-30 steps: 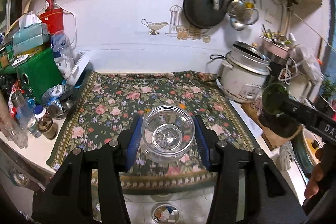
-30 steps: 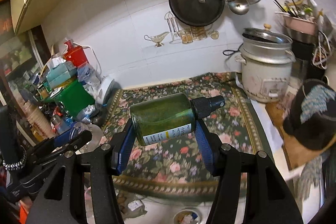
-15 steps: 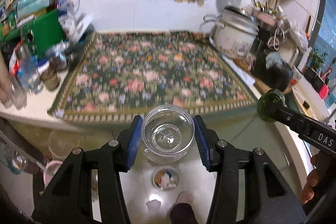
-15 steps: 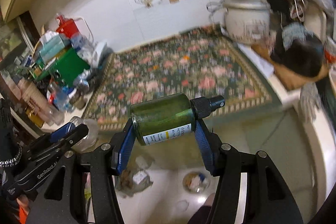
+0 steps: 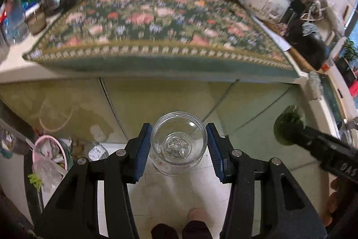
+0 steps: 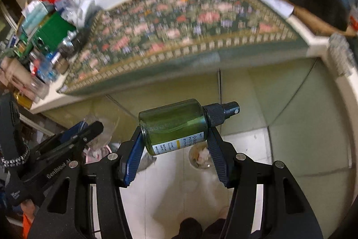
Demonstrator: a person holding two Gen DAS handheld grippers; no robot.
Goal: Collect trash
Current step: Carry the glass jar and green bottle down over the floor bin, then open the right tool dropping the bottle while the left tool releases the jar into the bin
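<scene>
We have a clear jar clamped between the blue pads of our left gripper, its open mouth facing the camera so the embossed bottom shows through. It hangs in the air above the pale tiled floor, out in front of the counter.

Our right gripper grasps a green spray bottle lying sideways across its pads, black nozzle pointing right and the white label facing down toward us. This bottle too is over the floor, below the counter edge. From the left wrist view the bottle's round base shows at the right, at the end of the right gripper.

Behind both lie the yellowish cabinet doors, and above them the counter covered by a floral cloth, blurred in both views. A white rice cooker stands at its far right corner; a green box and crowded bottles sit at the left end. On the floor at the left we see a pink-rimmed bin with a plastic bag in it, and just past the spray bottle a small round container holding scraps. Our dark shoes show at the bottom edge.
</scene>
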